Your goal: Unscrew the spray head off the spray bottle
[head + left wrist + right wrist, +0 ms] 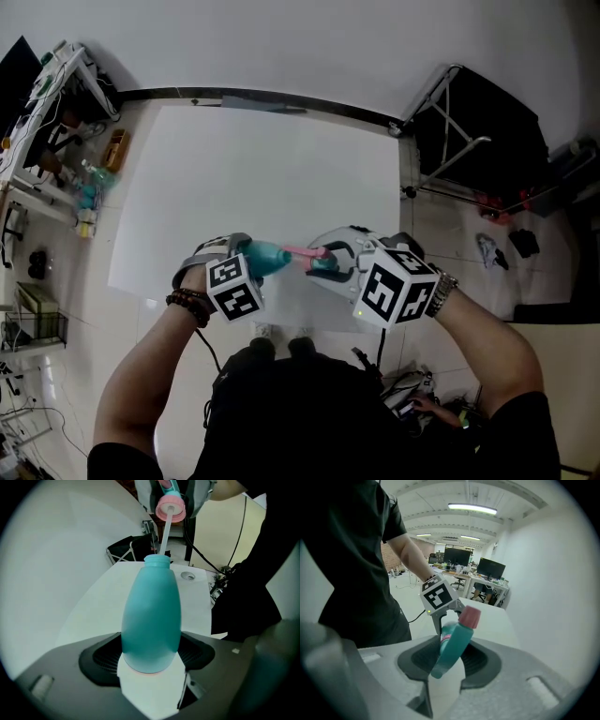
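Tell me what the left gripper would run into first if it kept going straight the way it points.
Likely the spray head, held in the right gripper: its pink collar sits just past the neck of the bottle that the left gripper holds.

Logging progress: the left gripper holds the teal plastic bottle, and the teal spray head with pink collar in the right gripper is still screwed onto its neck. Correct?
No, the teal spray head is off. The left gripper view shows its pink collar clear of the teal plastic bottle's neck, joined only by a white tube. The left gripper and right gripper hold as you say.
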Demonstrator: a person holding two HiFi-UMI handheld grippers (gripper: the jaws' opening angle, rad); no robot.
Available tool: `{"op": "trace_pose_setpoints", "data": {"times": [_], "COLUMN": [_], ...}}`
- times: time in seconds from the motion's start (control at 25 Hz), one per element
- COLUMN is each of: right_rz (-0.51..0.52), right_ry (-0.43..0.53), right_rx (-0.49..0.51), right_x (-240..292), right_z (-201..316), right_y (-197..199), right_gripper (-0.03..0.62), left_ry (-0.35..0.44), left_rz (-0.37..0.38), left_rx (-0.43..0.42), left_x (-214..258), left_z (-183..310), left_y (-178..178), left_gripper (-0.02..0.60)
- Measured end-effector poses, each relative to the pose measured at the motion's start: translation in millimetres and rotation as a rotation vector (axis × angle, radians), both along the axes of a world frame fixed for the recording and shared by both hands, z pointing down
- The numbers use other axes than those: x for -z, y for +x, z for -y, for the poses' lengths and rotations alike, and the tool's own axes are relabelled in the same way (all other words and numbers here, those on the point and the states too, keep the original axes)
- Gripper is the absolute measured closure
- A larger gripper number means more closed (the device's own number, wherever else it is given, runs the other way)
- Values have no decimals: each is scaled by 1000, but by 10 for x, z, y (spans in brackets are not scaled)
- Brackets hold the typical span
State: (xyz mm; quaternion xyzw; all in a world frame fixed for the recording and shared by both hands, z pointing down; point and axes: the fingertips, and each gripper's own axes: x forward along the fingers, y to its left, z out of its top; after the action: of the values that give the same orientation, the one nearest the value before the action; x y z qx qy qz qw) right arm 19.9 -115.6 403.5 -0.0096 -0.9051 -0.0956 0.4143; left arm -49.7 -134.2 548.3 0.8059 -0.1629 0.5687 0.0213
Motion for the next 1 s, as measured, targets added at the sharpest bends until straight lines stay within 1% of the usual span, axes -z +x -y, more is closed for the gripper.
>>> {"op": "trace_pose_setpoints", "data": {"times": [0.12, 0.28, 0.44, 0.72, 0.84, 1.0], "right_rz": [47, 85, 136, 241, 294, 397], "right_ry": [-11, -32, -40, -79, -94, -129], "right_rx": [-36, -80, -107, -188, -253, -400], "right_x": [146, 282, 384, 576, 597, 450], "right_z": [59, 110, 136, 241, 329, 508], "right_y": [67, 235, 276, 451, 508, 572], "right_gripper": [476, 476, 476, 476, 476, 476], "left_ry": [-3, 4, -5, -21, -29, -23], "left_rz": [-26, -58, -87, -141, -199, -311], "left_rx": [42, 95, 140, 225, 282, 377], "left_x": [-1, 4, -41, -100, -99, -29], "left_z": [53, 129, 189, 279, 326, 446], "left_y": [-68, -122, -201, -235, -246, -188], "left_gripper": [189, 189, 189, 187, 187, 187]}}
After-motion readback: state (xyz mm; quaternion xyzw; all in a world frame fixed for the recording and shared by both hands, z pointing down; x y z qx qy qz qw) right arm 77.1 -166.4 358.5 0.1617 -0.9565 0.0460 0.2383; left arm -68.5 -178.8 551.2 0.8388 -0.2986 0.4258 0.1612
